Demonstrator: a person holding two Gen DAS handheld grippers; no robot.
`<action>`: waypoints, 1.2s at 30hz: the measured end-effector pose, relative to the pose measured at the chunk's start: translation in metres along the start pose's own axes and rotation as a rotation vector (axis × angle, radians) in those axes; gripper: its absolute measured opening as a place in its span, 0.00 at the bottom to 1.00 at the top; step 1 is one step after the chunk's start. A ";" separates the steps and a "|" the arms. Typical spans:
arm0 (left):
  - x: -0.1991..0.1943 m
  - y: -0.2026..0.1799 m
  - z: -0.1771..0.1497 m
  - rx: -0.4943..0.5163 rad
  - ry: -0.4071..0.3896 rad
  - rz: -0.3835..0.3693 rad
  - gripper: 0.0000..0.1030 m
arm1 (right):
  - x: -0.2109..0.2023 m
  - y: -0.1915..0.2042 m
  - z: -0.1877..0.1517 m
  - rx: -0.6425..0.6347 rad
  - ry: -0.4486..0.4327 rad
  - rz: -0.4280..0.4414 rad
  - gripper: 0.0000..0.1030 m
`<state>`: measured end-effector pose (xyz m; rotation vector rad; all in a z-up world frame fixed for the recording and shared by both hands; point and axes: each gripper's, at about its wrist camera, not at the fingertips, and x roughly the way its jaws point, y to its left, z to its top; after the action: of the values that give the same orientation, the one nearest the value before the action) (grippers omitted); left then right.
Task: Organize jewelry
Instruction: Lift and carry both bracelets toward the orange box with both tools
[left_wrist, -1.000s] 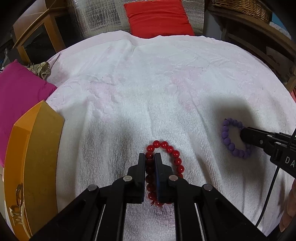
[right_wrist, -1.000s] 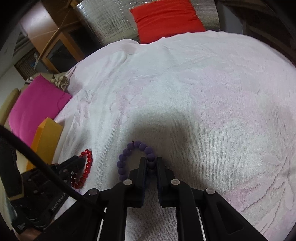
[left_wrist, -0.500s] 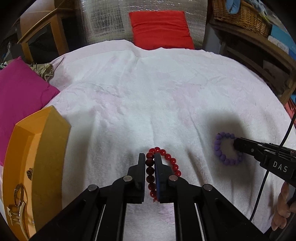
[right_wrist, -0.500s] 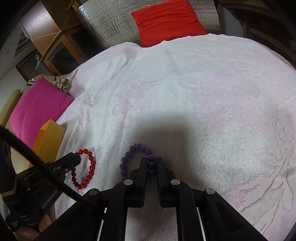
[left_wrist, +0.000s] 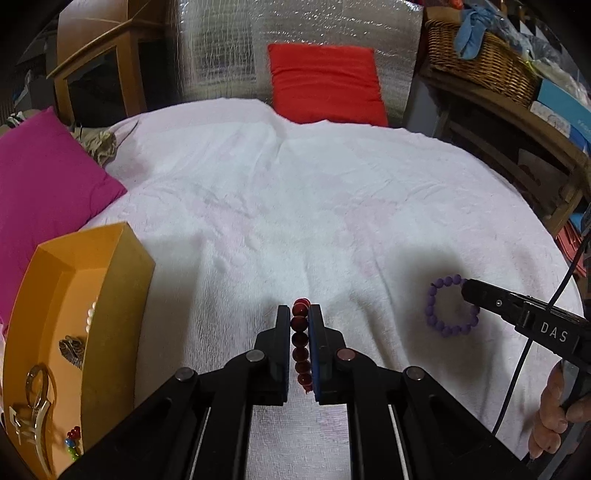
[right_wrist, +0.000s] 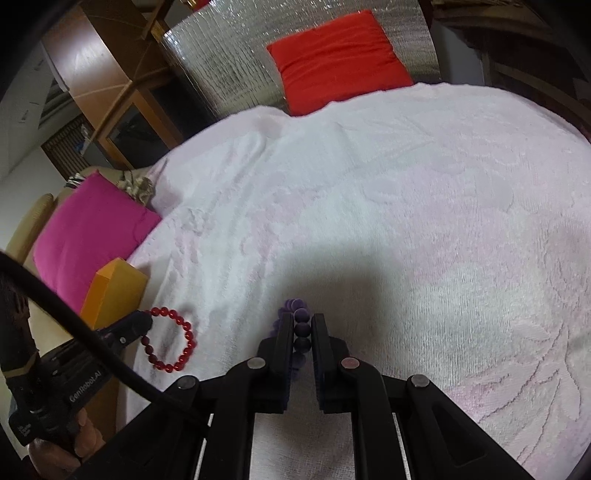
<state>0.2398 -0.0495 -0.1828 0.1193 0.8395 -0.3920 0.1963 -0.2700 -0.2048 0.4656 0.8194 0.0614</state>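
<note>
Left gripper (left_wrist: 300, 314) clamped on the red bead bracelet (left_wrist: 301, 341), a run of beads pinched in line between the two black fingers (left_wrist: 282, 332), top bead poking just past the tips. Seen from the right wrist view, same red bead bracelet (right_wrist: 170, 341) hung as an open ring from the left gripper (right_wrist: 146, 321), held by one side only, rest of the loop free over the white towel (right_wrist: 369, 221). Whether the lowest beads touched the towel could not be told.

Right gripper (right_wrist: 300, 321) closed likewise on the purple bead bracelet (right_wrist: 300, 325), dark beads stacked in the narrow gap between its fingers (right_wrist: 321, 339), a few more bunched just beyond and left of the tips. From the left wrist view, purple bead bracelet (left_wrist: 448, 308) gripped at its right side by the right gripper (left_wrist: 467, 290), ring spread out to the left of the tips over the white towel (left_wrist: 295, 203).

Orange box (left_wrist: 110, 295) stood at the towel's left edge, open on top, with a leaf-shaped brooch (left_wrist: 72, 350), a gold ornament (left_wrist: 33, 406) and small coloured beads (left_wrist: 72, 439) inside. Relative to that box: red bracelet near, to its right; purple bracelet well apart, farther right again. Pink cushion (left_wrist: 44, 192) behind the box; red cushion (left_wrist: 325, 83) at the towel's far edge. Fingers of a hand (left_wrist: 554, 413) wrapped round the right gripper's handle.
</note>
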 end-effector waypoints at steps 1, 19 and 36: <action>-0.002 0.000 0.001 0.000 -0.006 0.000 0.09 | -0.002 0.001 0.000 -0.002 -0.009 0.012 0.11; -0.017 0.003 0.002 -0.023 -0.050 0.029 0.09 | -0.017 0.026 0.001 -0.061 -0.093 0.148 0.11; -0.029 0.012 -0.002 -0.035 -0.063 0.088 0.09 | -0.014 0.055 -0.006 -0.101 -0.101 0.184 0.11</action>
<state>0.2256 -0.0295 -0.1633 0.1102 0.7762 -0.2969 0.1890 -0.2219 -0.1753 0.4439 0.6695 0.2468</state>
